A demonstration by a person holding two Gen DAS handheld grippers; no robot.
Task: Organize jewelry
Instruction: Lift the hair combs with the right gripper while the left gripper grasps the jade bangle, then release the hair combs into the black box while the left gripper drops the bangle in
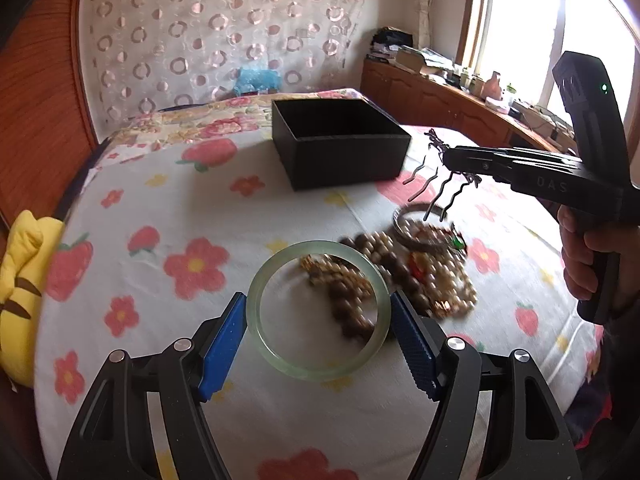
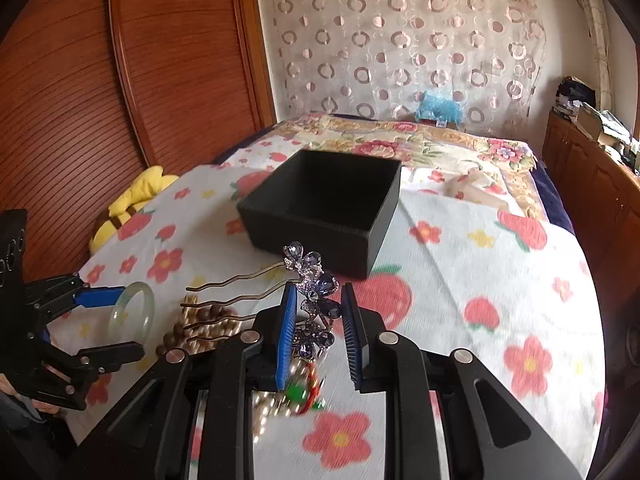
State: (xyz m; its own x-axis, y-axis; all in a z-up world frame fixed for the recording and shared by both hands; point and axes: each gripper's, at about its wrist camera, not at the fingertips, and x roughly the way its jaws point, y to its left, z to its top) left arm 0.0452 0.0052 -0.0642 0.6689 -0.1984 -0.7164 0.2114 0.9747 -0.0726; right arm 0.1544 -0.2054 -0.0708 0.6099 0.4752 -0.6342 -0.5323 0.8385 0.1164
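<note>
Fingers of my left gripper (image 1: 318, 334) clamp a smooth pale-green bangle (image 1: 318, 310). Right gripper (image 2: 318, 334) pinches a jewelled hair comb (image 2: 308, 300), wavy prongs sticking out left. Both hang above the bed (image 2: 460, 248).

One black box (image 1: 340, 142), one pale green bangle (image 1: 318, 312), one silver bangle (image 1: 416, 226) and one purple-jewelled hair comb (image 2: 314, 300) with four prongs. The bead strands (image 1: 400, 276) are too tangled to count. Also two grippers, one yellow plush toy (image 1: 22, 292).

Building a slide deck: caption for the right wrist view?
Right gripper holds a jeweled hair comb before the black box.
</note>
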